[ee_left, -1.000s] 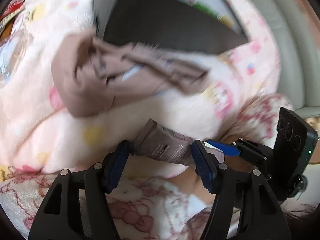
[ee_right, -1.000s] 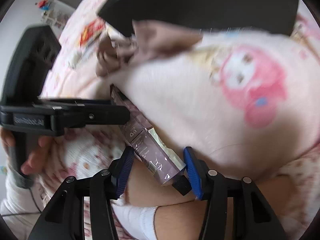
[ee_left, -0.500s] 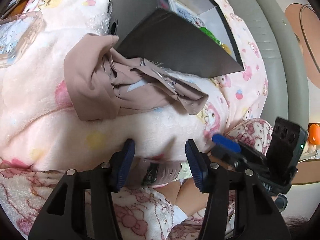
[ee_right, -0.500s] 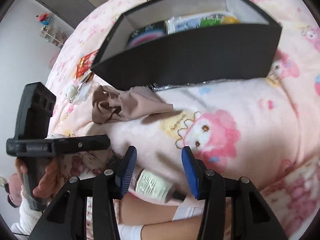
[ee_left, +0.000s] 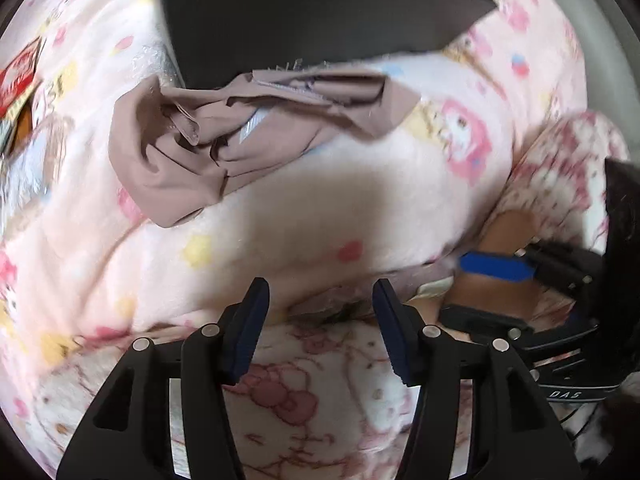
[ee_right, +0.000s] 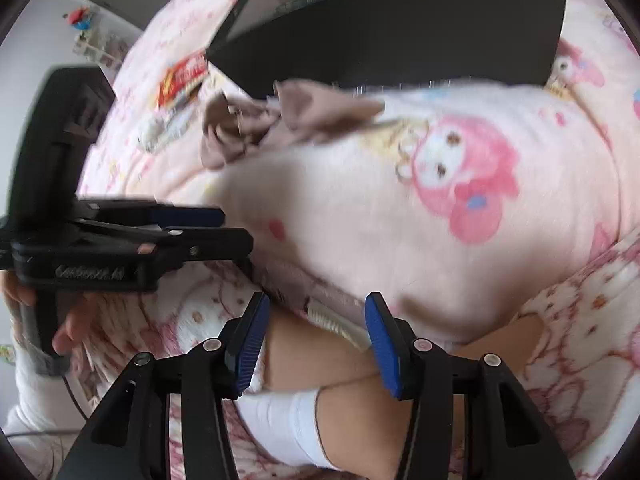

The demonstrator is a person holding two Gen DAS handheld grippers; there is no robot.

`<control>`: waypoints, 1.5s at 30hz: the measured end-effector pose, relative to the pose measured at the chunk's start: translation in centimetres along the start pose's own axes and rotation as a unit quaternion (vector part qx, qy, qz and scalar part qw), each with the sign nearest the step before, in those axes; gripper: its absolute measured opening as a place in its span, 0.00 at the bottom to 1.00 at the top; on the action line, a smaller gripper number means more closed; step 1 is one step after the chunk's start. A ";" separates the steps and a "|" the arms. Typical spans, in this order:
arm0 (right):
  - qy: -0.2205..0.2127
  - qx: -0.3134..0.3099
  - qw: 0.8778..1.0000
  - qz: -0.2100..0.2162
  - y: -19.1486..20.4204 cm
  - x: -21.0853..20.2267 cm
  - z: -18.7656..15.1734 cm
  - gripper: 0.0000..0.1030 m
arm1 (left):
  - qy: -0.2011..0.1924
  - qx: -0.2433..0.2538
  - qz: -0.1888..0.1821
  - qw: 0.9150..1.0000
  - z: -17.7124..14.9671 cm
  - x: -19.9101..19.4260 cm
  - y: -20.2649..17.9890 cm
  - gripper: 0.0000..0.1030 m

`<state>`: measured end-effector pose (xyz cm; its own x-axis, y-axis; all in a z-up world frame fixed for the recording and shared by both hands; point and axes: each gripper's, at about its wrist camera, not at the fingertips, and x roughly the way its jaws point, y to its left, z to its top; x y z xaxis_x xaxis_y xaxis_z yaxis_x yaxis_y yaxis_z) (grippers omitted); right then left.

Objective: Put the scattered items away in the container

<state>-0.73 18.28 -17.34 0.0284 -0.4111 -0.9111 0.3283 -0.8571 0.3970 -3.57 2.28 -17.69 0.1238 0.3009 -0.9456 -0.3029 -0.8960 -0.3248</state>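
Note:
A black open box [ee_left: 320,20] stands at the far side of the pink blanket; it also shows in the right wrist view [ee_right: 400,32] with items inside. A crumpled brown cloth [ee_left: 240,136] lies against its near wall, also in the right wrist view [ee_right: 280,120]. A mauve tube with a white ribbed cap [ee_right: 336,316] lies at the blanket's near edge, just ahead of my open right gripper [ee_right: 316,316]. Its body shows dimly ahead of my open left gripper [ee_left: 320,304]. Neither gripper holds anything.
A red snack packet [ee_right: 184,76] and a clear plastic case [ee_right: 164,128] lie left of the box. The packet shows at the left edge in the left wrist view [ee_left: 16,72]. A person's bare legs and white sock [ee_right: 288,420] lie under the grippers.
The tube was between both grippers' fingers a second ago; it now lies free at the blanket's edge. Both views have pulled back and then moved in toward the blanket again.

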 end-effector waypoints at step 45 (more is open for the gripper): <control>-0.076 0.069 0.995 0.015 -1.8 -4.1 0.2 0.44 | -0.086 -0.048 -0.179 0.979 0.9 -0.5 1.2 0.11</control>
<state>-1.65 21.44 -14.34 -0.1109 -0.4708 -0.8752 0.1962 -0.8737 0.4451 -4.81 1.36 -17.58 0.0418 0.6448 -0.7632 -0.1775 -0.7470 -0.6407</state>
